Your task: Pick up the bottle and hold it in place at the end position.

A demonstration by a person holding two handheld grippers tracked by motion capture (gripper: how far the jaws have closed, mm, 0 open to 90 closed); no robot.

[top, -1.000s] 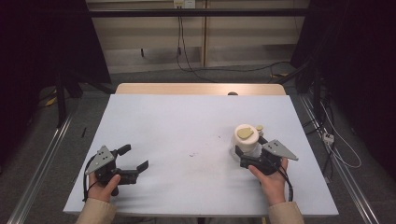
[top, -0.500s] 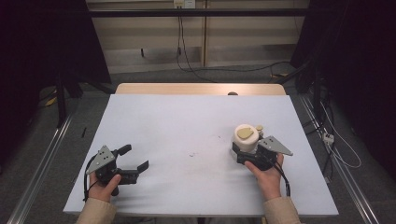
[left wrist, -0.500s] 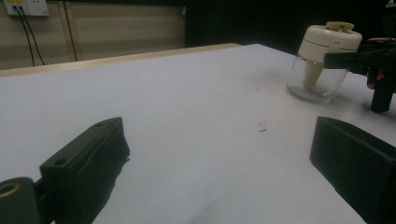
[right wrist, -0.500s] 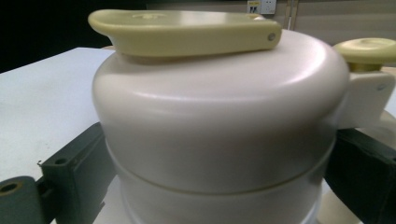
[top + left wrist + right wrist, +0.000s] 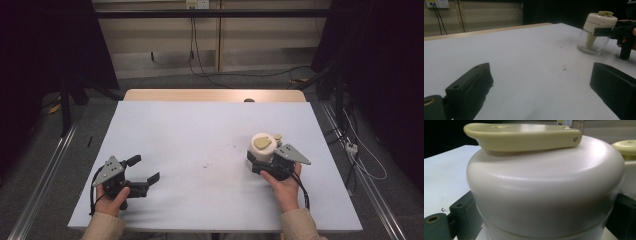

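A clear glass jar [image 5: 262, 148] with a white domed lid and a beige flip tab stands on the right part of the white table [image 5: 210, 135]. My right gripper [image 5: 260, 160] has its jaws on either side of the lid [image 5: 544, 192] and pressed against it, with the jar resting on the table. From the left gripper view the jar [image 5: 596, 32] is at far right, with a black jaw of the right gripper [image 5: 616, 31] across its lid. My left gripper [image 5: 145, 167] is held near the table's front left, open, with nothing between its jaws [image 5: 541, 82].
A small beige knob [image 5: 277, 136] sits at the jar's far side. A few dark specks [image 5: 206, 164] mark the table's middle. A wooden strip [image 5: 215, 95] edges the far side; cables lie on the floor beyond.
The right gripper has crept slightly left and forward, closer onto the jar. The jar and the left gripper have barely moved.
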